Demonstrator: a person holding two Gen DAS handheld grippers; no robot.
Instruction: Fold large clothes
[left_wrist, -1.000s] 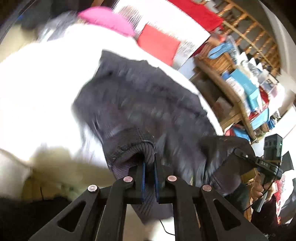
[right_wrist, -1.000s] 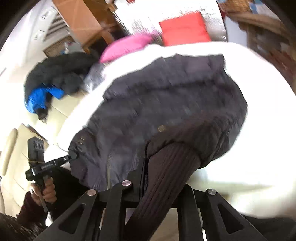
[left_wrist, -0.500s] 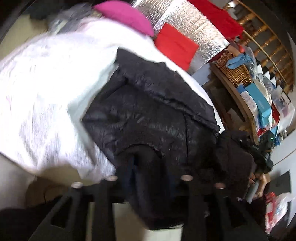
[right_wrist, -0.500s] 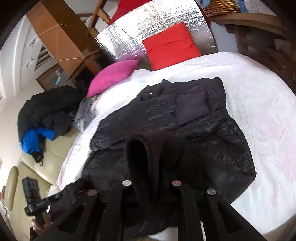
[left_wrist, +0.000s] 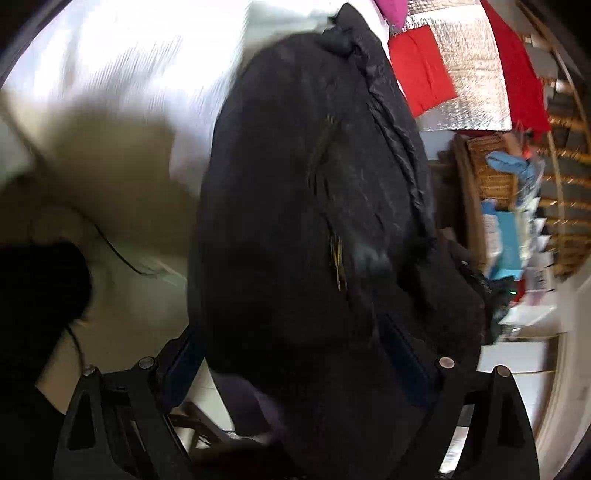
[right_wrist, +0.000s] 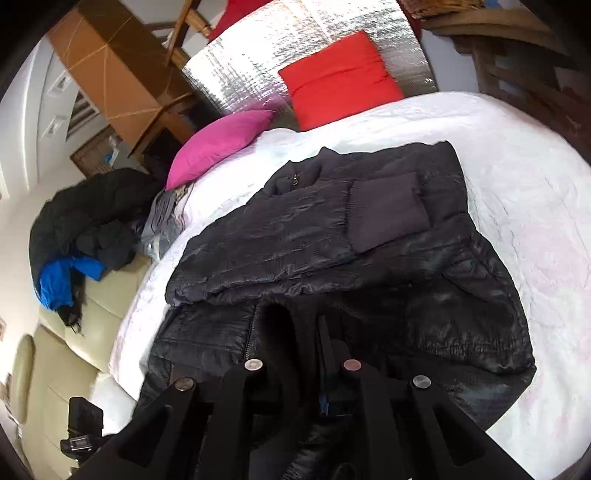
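A large black puffer jacket (right_wrist: 332, 258) lies spread on the white bed (right_wrist: 517, 184), with one ribbed cuff folded across its chest. My right gripper (right_wrist: 303, 332) sits at the jacket's near edge, shut on dark sleeve fabric that hides its fingertips. In the left wrist view the jacket (left_wrist: 314, 184) fills the blurred middle of the picture. My left gripper (left_wrist: 291, 354) is low over the jacket with its jaws opening wide. Loose jacket fabric lies between the fingers, and the pads do not press on it.
A pink pillow (right_wrist: 221, 144) and a red cushion (right_wrist: 340, 81) lie at the head of the bed. Dark and blue clothes (right_wrist: 85, 229) are heaped on a cream sofa to the left. Wooden shelves with a wicker basket (left_wrist: 495, 173) stand beside the bed.
My left gripper went from shut on a ribbed cuff to wide open, sinking and rolling towards the jacket. My right gripper carried its sleeve across and down onto the jacket.
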